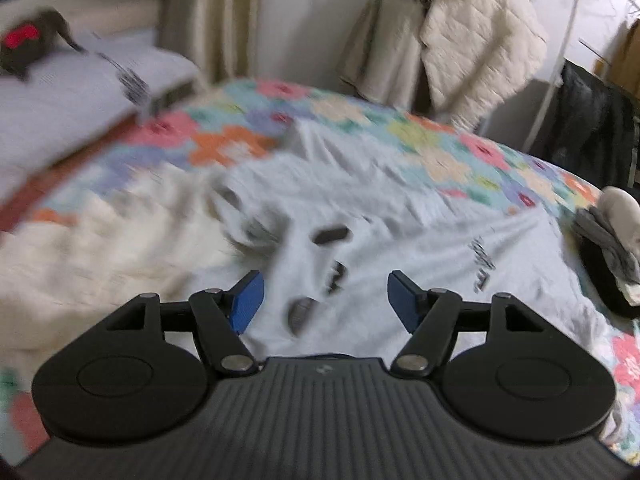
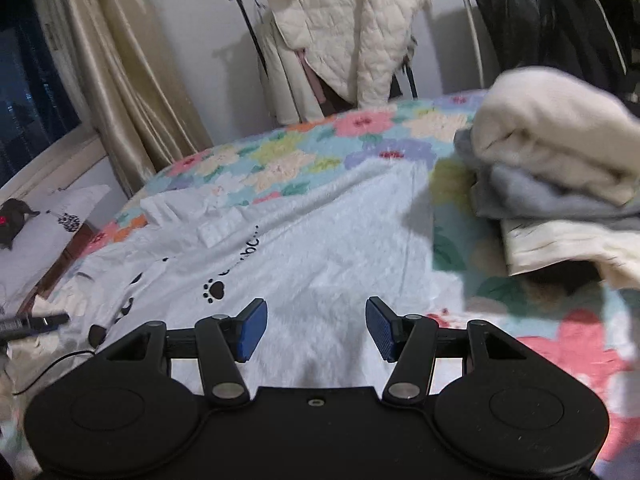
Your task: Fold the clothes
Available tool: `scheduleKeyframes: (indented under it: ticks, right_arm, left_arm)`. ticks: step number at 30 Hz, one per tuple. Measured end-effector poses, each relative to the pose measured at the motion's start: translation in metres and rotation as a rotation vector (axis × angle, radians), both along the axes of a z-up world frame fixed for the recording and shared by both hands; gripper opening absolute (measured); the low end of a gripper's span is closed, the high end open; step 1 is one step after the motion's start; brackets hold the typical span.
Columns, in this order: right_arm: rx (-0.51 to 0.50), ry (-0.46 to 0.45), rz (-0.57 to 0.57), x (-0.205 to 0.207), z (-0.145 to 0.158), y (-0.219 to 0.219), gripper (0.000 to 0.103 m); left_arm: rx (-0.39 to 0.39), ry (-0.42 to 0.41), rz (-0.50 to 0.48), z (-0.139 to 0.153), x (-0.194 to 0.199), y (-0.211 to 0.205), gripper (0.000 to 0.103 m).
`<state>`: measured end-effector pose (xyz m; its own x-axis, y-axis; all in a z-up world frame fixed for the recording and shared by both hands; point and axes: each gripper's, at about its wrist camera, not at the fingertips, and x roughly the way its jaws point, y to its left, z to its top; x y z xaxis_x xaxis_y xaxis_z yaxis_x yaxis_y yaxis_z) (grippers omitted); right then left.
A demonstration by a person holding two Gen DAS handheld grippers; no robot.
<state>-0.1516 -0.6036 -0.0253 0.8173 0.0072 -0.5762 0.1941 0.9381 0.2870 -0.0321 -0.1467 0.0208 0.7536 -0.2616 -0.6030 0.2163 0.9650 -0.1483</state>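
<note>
A pale grey-white sweatshirt (image 1: 384, 216) with dark paw prints and lettering lies spread and wrinkled on the flowered bedspread (image 1: 432, 148). My left gripper (image 1: 325, 303) hovers over its printed chest, open, with nothing between the blue pads. The left wrist view is blurred. In the right wrist view the same sweatshirt (image 2: 320, 248) fills the middle, with a paw print (image 2: 215, 290) to the left. My right gripper (image 2: 317, 328) hangs open just above the plain fabric and holds nothing.
A stack of folded clothes (image 2: 560, 168), cream on grey, sits on the bed at the right. A cream garment (image 1: 92, 248) lies left of the sweatshirt. A quilted cream jacket (image 2: 352, 20) hangs on a rack behind the bed. A pillow (image 1: 68, 92) and curtain (image 2: 124, 72) are at left.
</note>
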Motion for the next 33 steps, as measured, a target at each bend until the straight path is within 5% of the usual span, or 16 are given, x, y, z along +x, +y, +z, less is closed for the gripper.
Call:
scheduleKeyframes:
  ticks: [9,14,16,19,24,30,33]
  right_arm:
    - [0.032,-0.040,0.076,-0.087,0.051,-0.007,0.062]
    - [0.020,-0.049,0.107,-0.123,0.087,-0.016,0.064]
    - [0.034,-0.043,0.118,-0.133,0.095,-0.021,0.069]
    - [0.050,0.005,0.127,-0.136,0.084,-0.023,0.076]
    - [0.170,0.086,0.048,-0.123,0.015,-0.029,0.077]
    - [0.364,0.171,-0.085,-0.103,-0.081,-0.039,0.077]
    - [0.482,0.138,-0.119,-0.094,-0.106,-0.043,0.081]
  left_arm:
    - [0.135,-0.220,0.205,0.094,-0.052,0.070,0.073]
    - [0.160,-0.239,0.337,0.118,-0.066,0.123,0.077]
    - [0.219,-0.162,0.271,0.101,-0.064,0.130,0.083]
    - [0.284,0.015,0.120,0.039,-0.058,0.132,0.084]
    - [0.019,0.308,0.011,-0.063,-0.037,0.129,0.070]
    - [0.031,0.147,-0.057,-0.067,-0.023,0.106,0.068]
    - [0.015,0.078,-0.094,-0.069,-0.021,0.100,0.068]
